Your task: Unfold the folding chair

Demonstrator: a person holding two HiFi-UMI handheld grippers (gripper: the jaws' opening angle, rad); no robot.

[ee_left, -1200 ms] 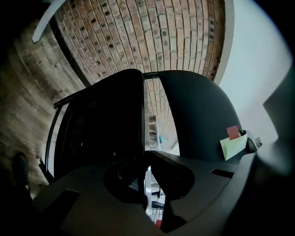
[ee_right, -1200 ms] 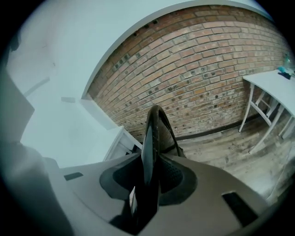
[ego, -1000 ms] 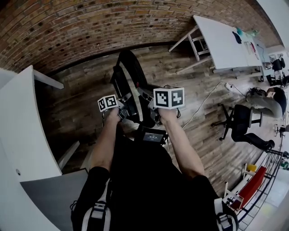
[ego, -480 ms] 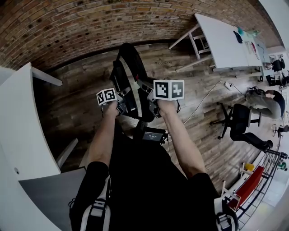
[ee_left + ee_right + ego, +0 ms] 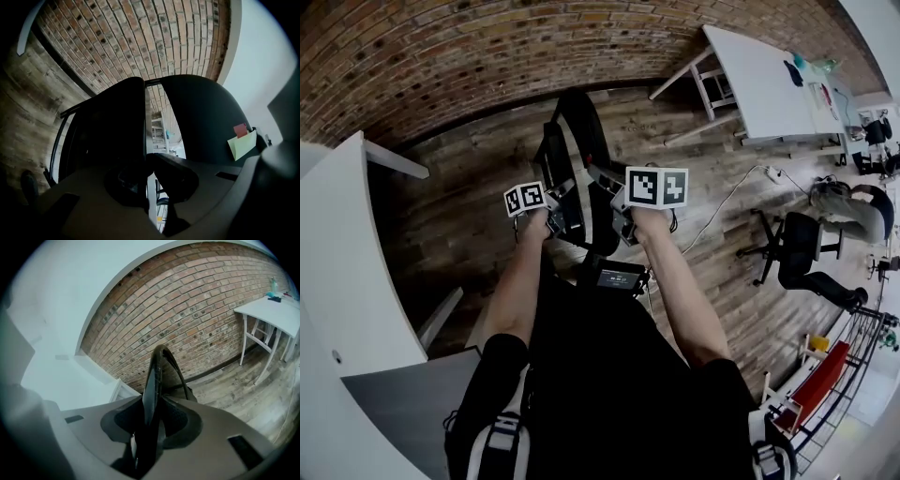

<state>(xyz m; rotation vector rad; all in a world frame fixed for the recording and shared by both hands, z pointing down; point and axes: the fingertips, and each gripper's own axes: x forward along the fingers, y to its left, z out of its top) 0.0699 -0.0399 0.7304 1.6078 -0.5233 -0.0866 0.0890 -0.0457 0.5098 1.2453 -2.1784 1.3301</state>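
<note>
While you stand on the wooden floor [image 5: 459, 187] by the brick wall [image 5: 441, 56], your left gripper [image 5: 149, 164] has its jaws pinched tight on the folding chair [image 5: 579, 117]; your right gripper [image 5: 151, 420] has jaws just easing wider, clamped on the chair's edge.

The person wears a black short-sleeved top [image 5: 609, 375], with grey-and-white harness straps [image 5: 502, 445] at both lower corners. The grey-bodied left gripper [image 5: 149, 161] and right gripper [image 5: 151, 420] each carry a white cube [image 5: 656, 187] bearing black square markers.

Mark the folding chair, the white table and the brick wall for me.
folding chair [image 5: 592, 136]: head view, upper black panel.
white table [image 5: 759, 84]: head view, bare tabletop.
brick wall [image 5: 441, 56]: head view, brick face.
</note>
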